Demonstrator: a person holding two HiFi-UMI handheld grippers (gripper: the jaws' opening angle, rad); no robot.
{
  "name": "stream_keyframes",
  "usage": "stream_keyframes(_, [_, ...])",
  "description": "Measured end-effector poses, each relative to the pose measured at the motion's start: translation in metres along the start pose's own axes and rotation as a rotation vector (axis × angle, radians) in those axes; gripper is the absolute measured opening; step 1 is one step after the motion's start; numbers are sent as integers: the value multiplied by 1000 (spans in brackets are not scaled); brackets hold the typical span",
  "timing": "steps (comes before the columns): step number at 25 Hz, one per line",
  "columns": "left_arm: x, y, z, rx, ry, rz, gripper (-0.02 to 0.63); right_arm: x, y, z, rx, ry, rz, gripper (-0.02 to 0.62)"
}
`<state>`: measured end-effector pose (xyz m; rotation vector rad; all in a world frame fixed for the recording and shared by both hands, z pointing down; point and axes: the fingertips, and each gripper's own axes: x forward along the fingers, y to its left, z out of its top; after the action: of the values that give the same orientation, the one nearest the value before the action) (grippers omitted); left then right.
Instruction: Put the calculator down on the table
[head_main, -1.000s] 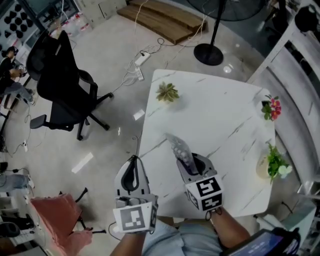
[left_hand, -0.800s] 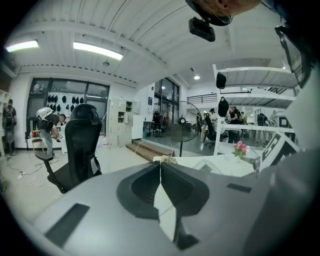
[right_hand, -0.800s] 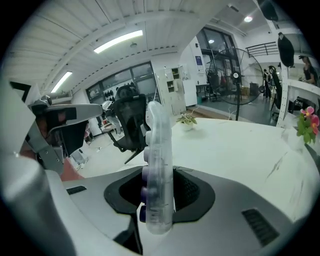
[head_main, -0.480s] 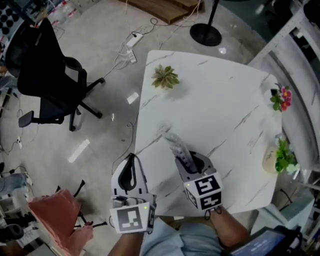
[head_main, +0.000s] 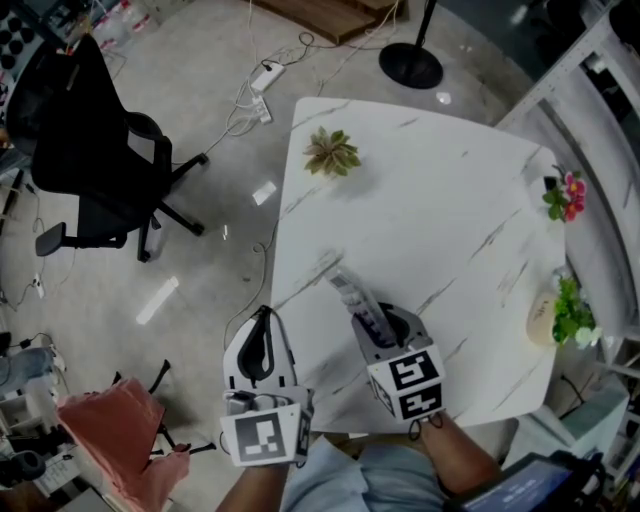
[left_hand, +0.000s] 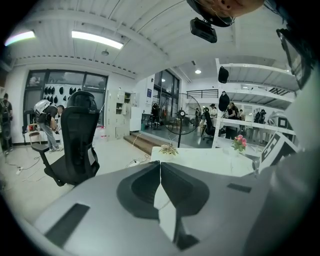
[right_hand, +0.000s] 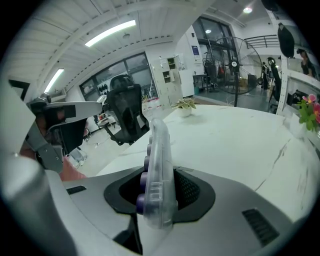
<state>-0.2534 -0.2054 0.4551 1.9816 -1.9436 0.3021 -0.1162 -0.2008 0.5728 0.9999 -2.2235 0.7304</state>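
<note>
The calculator (head_main: 357, 298), clear plastic with purple keys, is held on edge in my right gripper (head_main: 376, 326), which is shut on its near end. Its far end points out over the near left part of the white marble table (head_main: 430, 200); whether it touches the top I cannot tell. The right gripper view shows the calculator (right_hand: 159, 160) upright between the jaws of that gripper (right_hand: 160, 192). My left gripper (head_main: 263, 322) hangs beside the table's left edge, over the floor, with nothing in it. In the left gripper view its jaws (left_hand: 160, 167) meet, shut and empty.
On the table stand a small spiky plant (head_main: 330, 152) at the far left, pink flowers (head_main: 562, 195) and a potted green plant (head_main: 565, 315) along the right edge. A black office chair (head_main: 90, 150), floor cables (head_main: 262, 90), a fan base (head_main: 410, 68) and a red cloth (head_main: 120, 440) surround it.
Both grippers have sunk a little, bringing the calculator closer to the tabletop. The head view has shifted slightly. The right gripper's hold on the calculator is unchanged.
</note>
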Motion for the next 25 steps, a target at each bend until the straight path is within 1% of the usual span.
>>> stream_keyframes(2, [0, 0, -1, 0, 5, -5, 9, 0, 0, 0, -3, 4, -2, 149])
stream_keyframes(6, [4, 1, 5, 10, 10, 10, 9, -1, -5, 1, 5, -1, -14, 161])
stream_keyframes(11, [9, -4, 3, 14, 21, 0, 9, -2, -14, 3, 30, -18, -14, 173])
stream_keyframes(16, [15, -10, 8, 23, -3, -7, 9, -3, -20, 2, 50, -25, -11, 184])
stream_keyframes(20, [19, -14, 9, 28, 3, -14, 9, -4, -26, 2, 63, -26, -8, 195])
stream_keyframes(25, [20, -22, 1, 21, 25, -47, 9, -4, -32, 2, 73, -29, -3, 213])
